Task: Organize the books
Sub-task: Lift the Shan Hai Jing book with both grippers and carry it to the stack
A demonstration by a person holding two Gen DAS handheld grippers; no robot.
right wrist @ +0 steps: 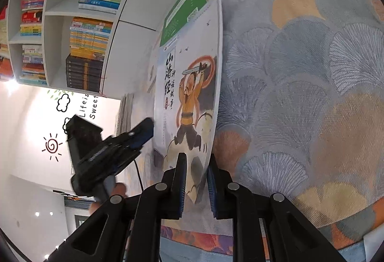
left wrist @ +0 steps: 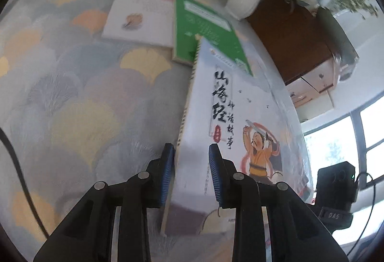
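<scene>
On the patterned cloth of the counter (left wrist: 72, 94), a picture book (left wrist: 240, 118) showing a figure in orange stands tilted up on its edge, leaning over a green book (left wrist: 204, 29) that lies flat, with a white book (left wrist: 139, 12) flat just beside the green one. The right tool (right wrist: 195, 180) is clamped narrow on the picture book's lower corner, both blue pads pressing the cover. The left tool (left wrist: 190, 173) straddles the spine end of the same book; its jaws are narrow and the left pad lies close along the spine, but whether the pads press the book or stand just off it I cannot tell. In the right wrist view the left tool appears off to the left, near the book's face, borne by a hand whose fingers show below it. Beyond the counter, a white shelf (right wrist: 60, 9) is already packed with stacked and upright books, and a vase (left wrist: 247, 0) of flowers sits by a wooden cabinet (left wrist: 295, 41). By my reading the task is at an early to middle stage: one book is lifted and in hand, two lie loose on the cloth, and none of the three looks placed yet. What seems left is to set the raised book down squarely or carry it to the shelf, then deal with the green and white ones
</scene>
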